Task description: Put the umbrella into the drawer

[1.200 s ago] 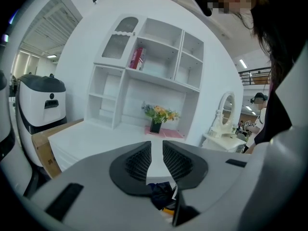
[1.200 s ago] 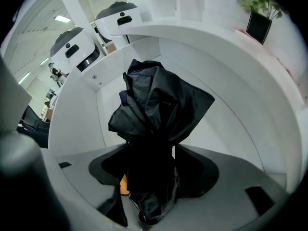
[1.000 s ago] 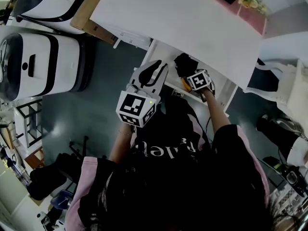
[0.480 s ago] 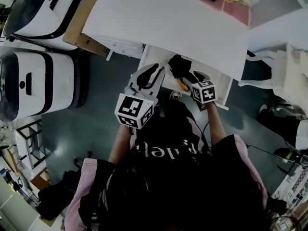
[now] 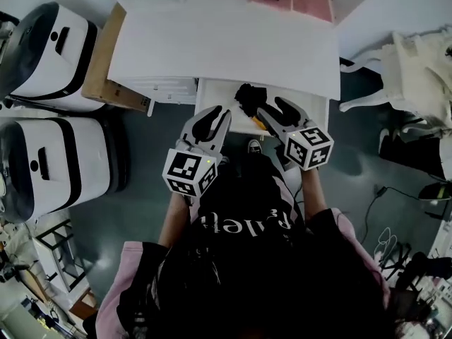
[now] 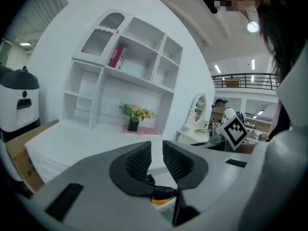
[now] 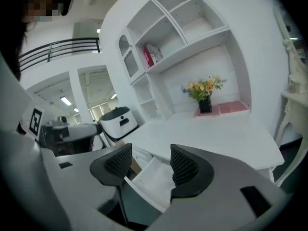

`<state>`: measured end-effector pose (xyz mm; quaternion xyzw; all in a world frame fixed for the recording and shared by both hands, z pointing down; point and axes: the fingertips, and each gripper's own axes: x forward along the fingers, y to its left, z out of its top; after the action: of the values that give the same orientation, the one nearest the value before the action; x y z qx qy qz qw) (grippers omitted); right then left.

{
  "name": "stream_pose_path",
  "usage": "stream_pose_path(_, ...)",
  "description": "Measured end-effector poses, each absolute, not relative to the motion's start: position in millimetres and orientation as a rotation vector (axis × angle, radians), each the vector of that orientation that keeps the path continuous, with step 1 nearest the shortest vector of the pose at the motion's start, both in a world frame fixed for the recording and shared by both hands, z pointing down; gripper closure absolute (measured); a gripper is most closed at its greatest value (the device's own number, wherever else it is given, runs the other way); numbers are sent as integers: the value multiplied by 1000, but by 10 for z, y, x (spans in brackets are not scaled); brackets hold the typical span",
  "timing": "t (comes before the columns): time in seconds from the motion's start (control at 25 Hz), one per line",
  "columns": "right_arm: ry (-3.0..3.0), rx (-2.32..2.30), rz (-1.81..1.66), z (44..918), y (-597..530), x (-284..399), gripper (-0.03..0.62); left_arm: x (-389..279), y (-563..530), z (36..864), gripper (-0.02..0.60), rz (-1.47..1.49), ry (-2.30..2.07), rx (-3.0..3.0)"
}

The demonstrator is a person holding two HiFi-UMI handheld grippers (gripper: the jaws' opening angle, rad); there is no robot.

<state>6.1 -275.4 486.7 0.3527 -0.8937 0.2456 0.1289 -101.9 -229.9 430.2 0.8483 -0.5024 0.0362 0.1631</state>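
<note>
Backed out of the drawer (image 5: pixel 215 97), the right hand-held gripper (image 5: pixel 272 107) is spread and empty; the left hand-held gripper (image 5: pixel 214 113) stands narrowly apart, also empty. The umbrella (image 5: pixel 248 94) lies inside the open drawer

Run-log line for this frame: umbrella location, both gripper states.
umbrella: lying in open drawer | left hand-held gripper: open, empty | right hand-held gripper: open, empty | drawer: not yet closed

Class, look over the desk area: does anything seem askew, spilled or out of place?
Only the drawer stands open under the white desk, with the black umbrella lying inside near the back. Nothing looks spilled or damaged.
</note>
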Motion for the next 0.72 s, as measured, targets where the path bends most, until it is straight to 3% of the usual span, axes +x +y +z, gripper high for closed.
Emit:
stream_pose_path(0.2, -2724, 1165, 791, 4281, -2444, 14, 326, -1032, -2089, 4172, 496, 89, -1337, 2501)
stream_pose_path(0.32, -2748, 1324, 810, 4080, -2255, 100, 438, -1044, -1963, 4102, 496, 79, -1279, 2546)
stream_pose_path(0.72, -2625, 1528, 789, 4133, -1516, 269, 453, -888, -1620, 4195, 495, 71, -1083, 2600)
